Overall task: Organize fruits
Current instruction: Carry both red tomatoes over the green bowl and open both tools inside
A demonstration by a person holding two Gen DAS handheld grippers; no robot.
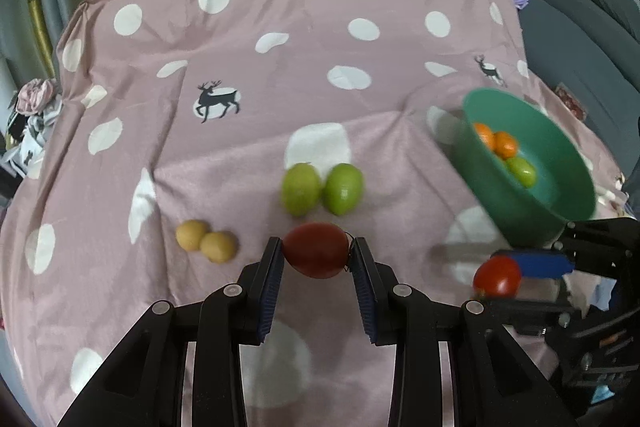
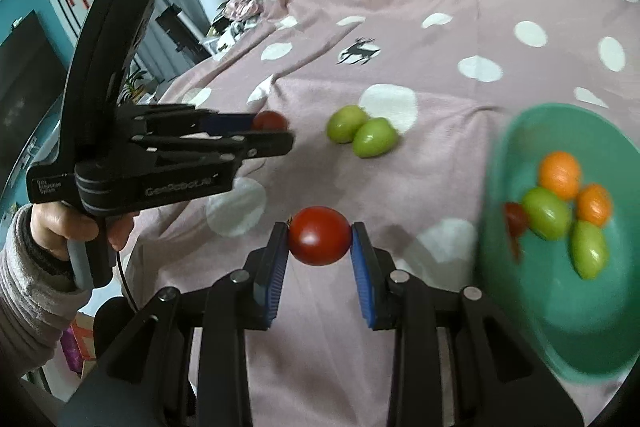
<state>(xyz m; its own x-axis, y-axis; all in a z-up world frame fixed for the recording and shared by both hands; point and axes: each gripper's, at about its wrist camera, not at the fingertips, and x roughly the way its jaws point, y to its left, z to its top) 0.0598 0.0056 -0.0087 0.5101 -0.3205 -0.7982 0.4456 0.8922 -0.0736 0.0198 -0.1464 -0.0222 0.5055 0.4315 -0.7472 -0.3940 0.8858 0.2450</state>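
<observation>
Left gripper (image 1: 316, 254): pinching a dark red tomato (image 1: 315, 250) across its widest part, clear of the bedspread (image 1: 248, 27).
Right gripper (image 2: 319, 242): clamped on a brighter red tomato (image 2: 319, 241), just left of the green bowl (image 2: 560, 327).
Handling: light, smooth, probably soft-skinned; gentle pressure at the widest part seems safest.
Looks: glossy, round, unbruised.
Loose fruit: two green fruits (image 1: 322, 189) and two yellow ones (image 1: 206, 241) lie on the cloth.
</observation>
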